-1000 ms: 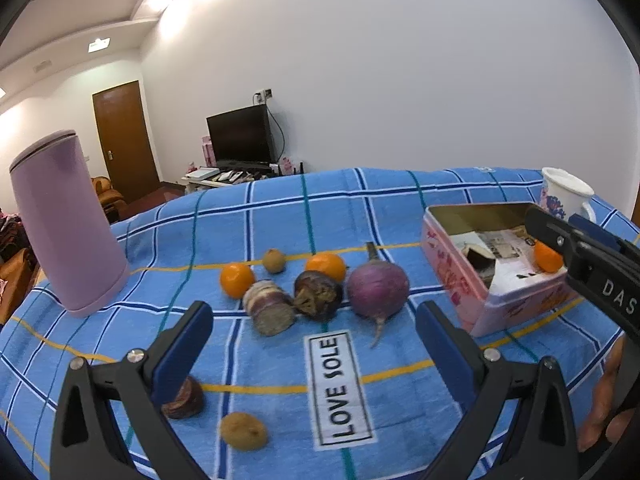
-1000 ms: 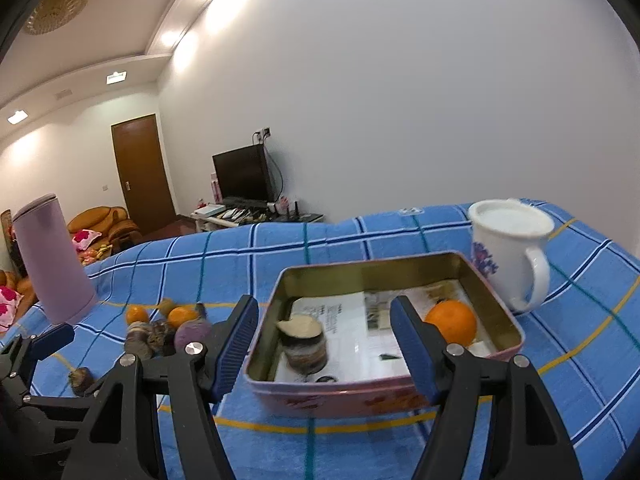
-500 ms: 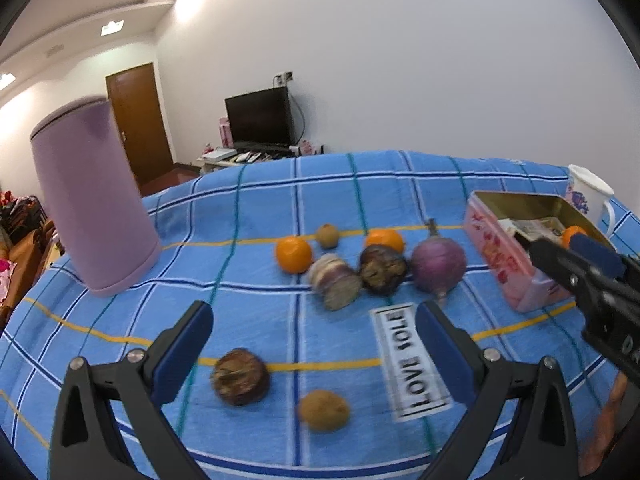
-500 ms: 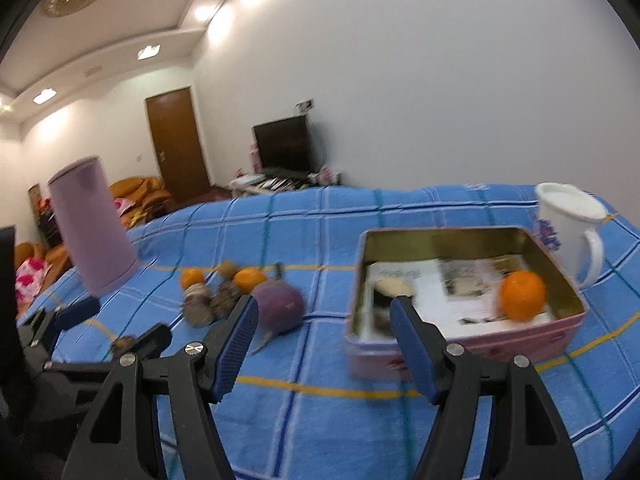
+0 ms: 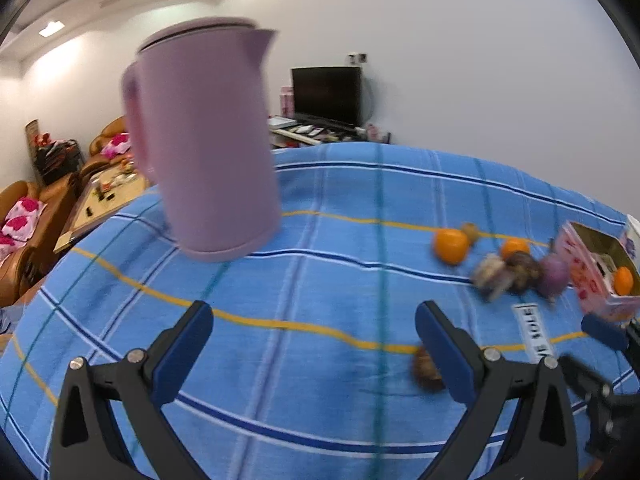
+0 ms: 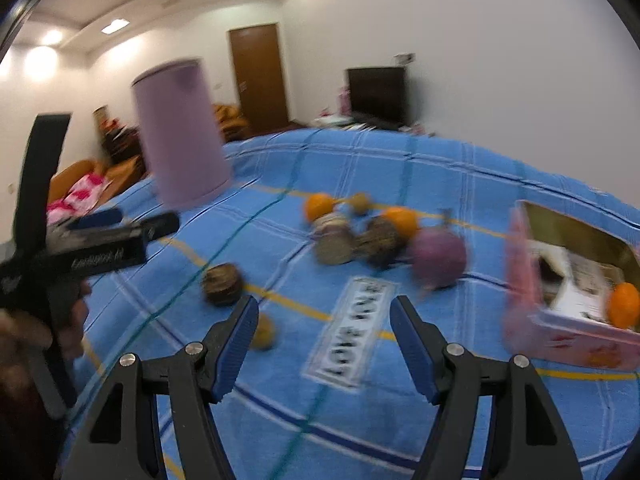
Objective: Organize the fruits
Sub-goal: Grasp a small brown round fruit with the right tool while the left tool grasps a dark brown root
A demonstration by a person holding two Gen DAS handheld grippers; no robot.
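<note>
A: What has moved since a second ago?

B: Both views have swung left. In the left wrist view the kettle (image 5: pixel 204 148), then at the far left edge, now stands large above the left gripper (image 5: pixel 314 344). The fruit pile (image 5: pixel 516 270) has slid from centre to the right edge, beside the tin (image 5: pixel 592 280).

A: And the fingers there?

B: Spread wide, nothing between them, only the blue cloth (image 5: pixel 320 280) on the table. A brown fruit (image 5: pixel 426 368) lies just behind the right finger.

A: The right wrist view?

B: A second ago the tin filled it; now the tin (image 6: pixel 560 320) sits at the right edge with an orange (image 6: pixel 624 310) inside. The right gripper (image 6: pixel 324 332) is open and empty over the cloth label (image 6: pixel 352 334). The pile (image 6: pixel 380 236) lies beyond, a dark fruit (image 6: pixel 222 284) left of it, all blurred. The left gripper (image 6: pixel 120 220) shows at far left.
</note>
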